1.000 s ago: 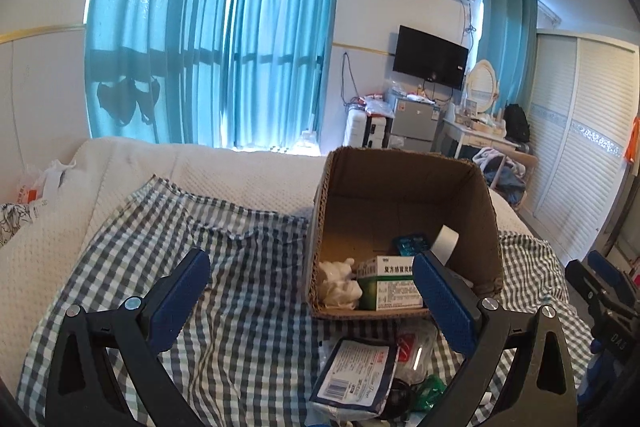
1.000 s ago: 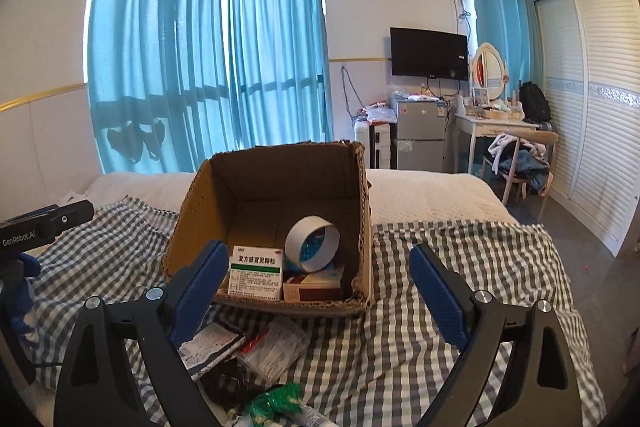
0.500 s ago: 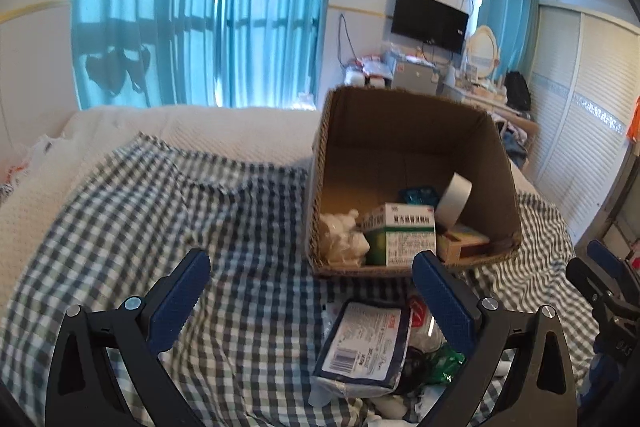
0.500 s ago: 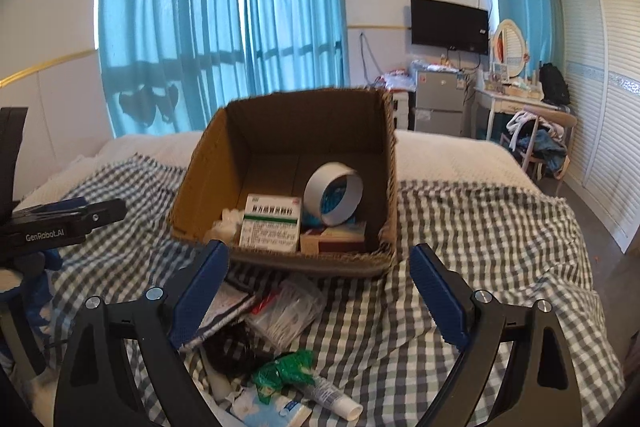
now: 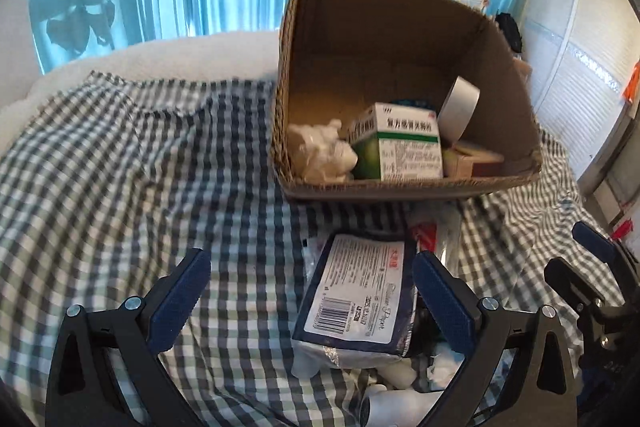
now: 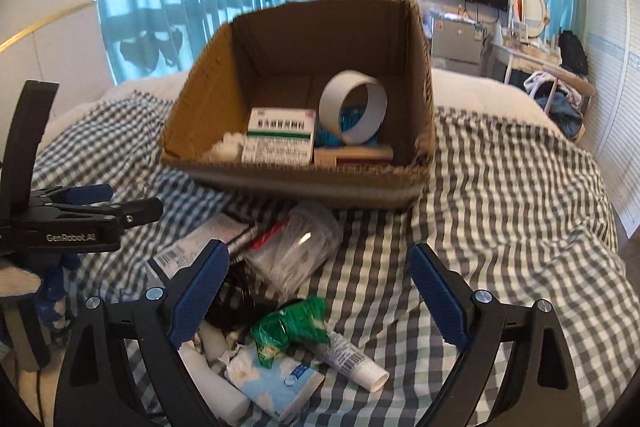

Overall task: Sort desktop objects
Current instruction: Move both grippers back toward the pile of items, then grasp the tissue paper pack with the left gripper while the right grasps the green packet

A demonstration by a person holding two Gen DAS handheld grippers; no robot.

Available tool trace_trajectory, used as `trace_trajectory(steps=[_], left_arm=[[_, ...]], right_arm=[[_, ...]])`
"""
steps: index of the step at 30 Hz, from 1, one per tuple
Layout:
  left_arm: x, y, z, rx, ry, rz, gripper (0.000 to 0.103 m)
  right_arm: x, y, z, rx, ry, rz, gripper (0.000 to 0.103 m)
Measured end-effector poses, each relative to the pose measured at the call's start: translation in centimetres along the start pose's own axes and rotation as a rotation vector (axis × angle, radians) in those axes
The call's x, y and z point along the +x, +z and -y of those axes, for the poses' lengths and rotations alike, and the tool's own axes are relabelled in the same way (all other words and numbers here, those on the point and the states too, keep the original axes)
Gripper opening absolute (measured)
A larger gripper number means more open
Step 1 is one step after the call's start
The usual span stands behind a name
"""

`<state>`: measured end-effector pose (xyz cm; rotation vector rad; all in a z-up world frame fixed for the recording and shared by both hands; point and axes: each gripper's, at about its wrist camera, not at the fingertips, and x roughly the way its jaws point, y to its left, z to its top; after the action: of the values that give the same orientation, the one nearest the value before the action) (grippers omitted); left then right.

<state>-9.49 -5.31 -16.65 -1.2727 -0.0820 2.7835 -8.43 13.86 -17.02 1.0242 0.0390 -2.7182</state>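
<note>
Checked bedspread [image 5: 120, 155] nearer, cardboard box [image 6: 304, 183] larger, jaws unchanged

A bed [image 6: 520, 211] holds everything. A checked cloth [image 5: 120, 163] covers most of it, with white bedding showing at the far end. A brown cardboard box [image 6: 304, 183] sits on the cloth. Just in front of the box lies a pile of small things: a dark packet with a white label [image 5: 356, 291], a clear plastic bag [image 6: 296, 251], a green wrapper [image 6: 292, 323], a white tube [image 6: 352, 359] and a light blue tissue pack [image 6: 276, 383].
</note>
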Motion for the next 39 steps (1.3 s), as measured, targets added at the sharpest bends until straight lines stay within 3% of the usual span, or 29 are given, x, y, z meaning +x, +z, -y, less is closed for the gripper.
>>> trace_trajectory(steps=[5, 14, 21, 25, 30, 32, 34, 36, 39], left_arm=[[2.0, -0.8, 0.0, -0.026, -0.008, -0.084, 0.103], [4.9, -2.4, 2.5, 0.090, -0.001, -0.206, 0.103], [6.8, -3.4, 2.7, 0.110, 0.021, -0.262, 0.103], [7.7, -3.5, 2.2, 0.075, -0.011, -0.293, 0.103], [8.6, -3.7, 1.4, 0.019, -0.063, -0.331, 0.103], [8.6, -3.8, 1.8, 0.043, -0.064, -0.347, 0.103], [8.1, -3.9, 2.5, 0.090, -0.056, -0.333, 0.098], [7.6, -4.0, 3.1, 0.108, -0.094, -0.332, 0.073], [7.1, -4.0, 3.6, 0.124, -0.131, -0.329, 0.056]], right_arm=[[1.8, -0.5, 0.0, -0.001, 0.011, -0.090, 0.092], [4.9, -2.0, -1.2, -0.061, 0.017, -0.242, 0.091], [6.9, -2.8, -1.6, -0.089, 0.018, -0.338, 0.078], [7.8, -3.2, -1.8, -0.094, 0.024, -0.387, 0.071], [8.2, -3.5, -2.7, -0.127, 0.060, -0.420, 0.049], [8.0, -3.5, -2.9, -0.128, 0.067, -0.420, 0.046], [7.8, -3.5, -2.9, -0.127, 0.070, -0.418, 0.045], [7.6, -3.5, -3.0, -0.130, 0.073, -0.412, 0.041], [7.2, -3.4, -2.7, -0.133, 0.078, -0.396, 0.037]])
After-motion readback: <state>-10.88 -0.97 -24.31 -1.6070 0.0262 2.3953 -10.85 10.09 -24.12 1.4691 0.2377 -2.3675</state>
